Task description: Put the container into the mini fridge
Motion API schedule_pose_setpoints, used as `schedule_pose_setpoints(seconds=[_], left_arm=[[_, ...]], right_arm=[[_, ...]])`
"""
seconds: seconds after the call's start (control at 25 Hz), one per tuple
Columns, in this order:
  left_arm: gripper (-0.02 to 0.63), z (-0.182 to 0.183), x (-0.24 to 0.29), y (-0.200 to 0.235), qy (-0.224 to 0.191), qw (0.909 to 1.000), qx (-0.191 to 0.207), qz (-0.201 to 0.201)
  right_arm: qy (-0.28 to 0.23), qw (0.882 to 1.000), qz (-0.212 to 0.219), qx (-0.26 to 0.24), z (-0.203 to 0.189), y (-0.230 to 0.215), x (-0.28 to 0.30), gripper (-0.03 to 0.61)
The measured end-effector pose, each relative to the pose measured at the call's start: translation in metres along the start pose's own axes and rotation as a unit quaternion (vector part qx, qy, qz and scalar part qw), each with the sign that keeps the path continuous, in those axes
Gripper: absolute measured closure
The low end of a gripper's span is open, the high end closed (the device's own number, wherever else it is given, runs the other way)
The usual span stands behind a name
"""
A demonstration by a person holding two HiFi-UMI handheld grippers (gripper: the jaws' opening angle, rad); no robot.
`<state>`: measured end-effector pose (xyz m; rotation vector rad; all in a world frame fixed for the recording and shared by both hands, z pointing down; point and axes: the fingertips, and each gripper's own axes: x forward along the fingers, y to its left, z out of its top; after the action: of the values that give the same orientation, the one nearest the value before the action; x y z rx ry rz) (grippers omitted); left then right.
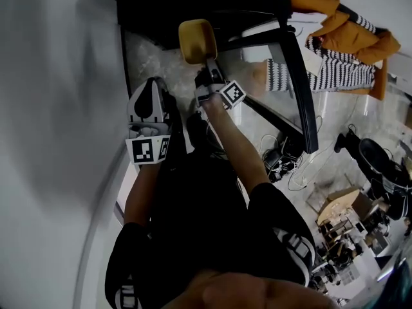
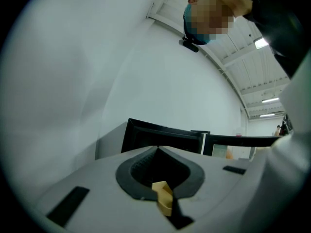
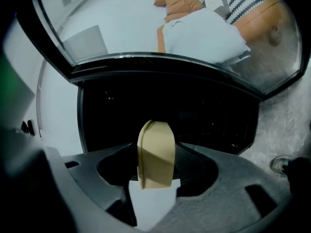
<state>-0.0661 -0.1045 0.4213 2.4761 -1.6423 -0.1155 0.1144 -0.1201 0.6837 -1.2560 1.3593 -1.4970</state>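
The job is partly done. The mini fridge (image 1: 193,5) is open, with its glass door (image 1: 299,82) swung out to the side, and the dark inside shows right ahead in the right gripper view (image 3: 204,115). The yellow container (image 1: 196,40) is not in the fridge yet. It is up in the air, just in front of the opening, held by the right gripper (image 1: 206,62). In the right gripper view, the container (image 3: 155,154) stands between the fingers (image 3: 73,188), which are clamped on its two sides. What is left, it seems, is to push the container into the dark space, set it down inside and let go of it. The door may need closing after that. The person's right arm is stretched out in front of the body, and its gripper points almost flat toward the opening, tipped a little down. The left gripper (image 1: 154,85) is beside it, a bit closer to the person, above the pale floor (image 1: 154,53). It points flat toward the white wall (image 2: 160,81) and the fridge top. Its fingers (image 1: 138,105) are together at the tips and hold nothing. Only a small yellow scrap (image 2: 163,198) sits low in the hollow behind the tips, and it is not clear what that is
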Motion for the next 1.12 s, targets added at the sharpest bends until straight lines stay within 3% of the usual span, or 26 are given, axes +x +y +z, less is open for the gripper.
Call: schedule_pose_setpoints(seconds=[0.56, 1.12], left_arm=[[0.609, -0.039, 0.014, 0.022, 0.011, 0.9999, -0.01, -0.005], [0.609, -0.069, 0.017, 0.041, 0.03, 0.9992, -0.026, -0.005]], right_arm=[[-0.018, 1.0, -0.021, 0.006, 0.0, -0.075, 0.05, 0.359], [-0.036, 0.999, -0.023, 0.012, 0.0, -0.112, 0.083, 0.359]])
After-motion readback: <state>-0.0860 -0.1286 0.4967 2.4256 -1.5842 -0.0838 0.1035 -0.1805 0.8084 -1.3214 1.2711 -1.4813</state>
